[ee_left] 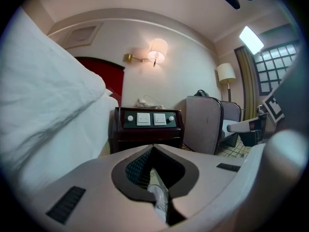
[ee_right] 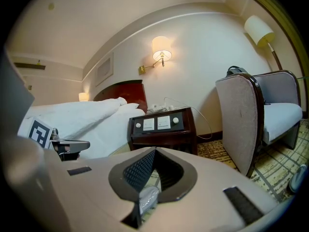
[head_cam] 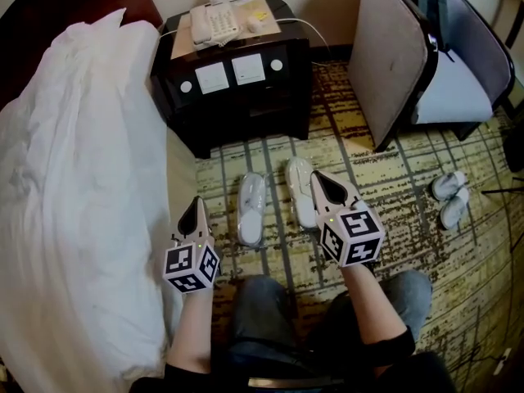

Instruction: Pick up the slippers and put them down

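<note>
The floor is a yellow-and-grey patterned carpet (head_cam: 393, 228) in a hotel room, with a white-quilted bed (head_cam: 74, 178) at left. The pair of white slippers in clear plastic wrap (head_cam: 251, 210) lies side by side on the carpet at centre, just near of the dark wooden bedside cabinet (head_cam: 237, 97).

The left tongs (head_cam: 196, 200) and right tongs (head_cam: 316, 174) are both fully closed and hold nothing. The right tip is just beside the right slipper; the left tip is near the bed edge.

Open each tongs before lowering, then take one slipper per tongs by its side edge. The wrap is probably slippery.

A second white pair (head_cam: 450, 196) lies well apart at right, by the grey armchair (head_cam: 426, 64). Bed and cabinet crowd the left and far sides.
</note>
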### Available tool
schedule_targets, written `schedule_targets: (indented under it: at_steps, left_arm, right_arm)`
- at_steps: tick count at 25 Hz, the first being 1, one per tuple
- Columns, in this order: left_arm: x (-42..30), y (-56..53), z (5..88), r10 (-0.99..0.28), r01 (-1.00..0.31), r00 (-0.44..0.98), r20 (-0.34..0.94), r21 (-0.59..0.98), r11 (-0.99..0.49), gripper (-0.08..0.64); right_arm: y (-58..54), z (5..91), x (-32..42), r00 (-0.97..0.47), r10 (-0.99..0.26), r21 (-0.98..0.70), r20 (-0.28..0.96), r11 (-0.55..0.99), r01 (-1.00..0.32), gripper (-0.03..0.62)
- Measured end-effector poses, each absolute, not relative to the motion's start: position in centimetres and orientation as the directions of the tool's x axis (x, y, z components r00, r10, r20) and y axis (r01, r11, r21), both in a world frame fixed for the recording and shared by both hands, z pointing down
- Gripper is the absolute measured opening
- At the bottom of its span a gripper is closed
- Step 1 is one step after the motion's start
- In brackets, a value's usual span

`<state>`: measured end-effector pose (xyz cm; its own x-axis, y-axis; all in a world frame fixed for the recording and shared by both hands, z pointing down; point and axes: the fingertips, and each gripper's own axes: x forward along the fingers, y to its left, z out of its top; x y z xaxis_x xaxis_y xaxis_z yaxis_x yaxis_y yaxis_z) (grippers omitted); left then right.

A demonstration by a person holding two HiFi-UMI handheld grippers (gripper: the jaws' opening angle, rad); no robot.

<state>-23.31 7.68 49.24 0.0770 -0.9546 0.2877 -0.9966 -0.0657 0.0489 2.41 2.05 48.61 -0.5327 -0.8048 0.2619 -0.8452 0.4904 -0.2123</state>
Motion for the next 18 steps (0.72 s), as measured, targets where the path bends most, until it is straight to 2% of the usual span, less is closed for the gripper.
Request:
schedule_targets:
  at_steps: [18]
  left_arm:
    - [-23.2,7.2,51.1,-0.947,-0.997,0.075,0.314,0.047,-0.063,0.000]
  right_arm:
    - [1.4,49.6,2.0,-0.532,-0.800,-0.204,0.278,0.493,-0.846,0.000]
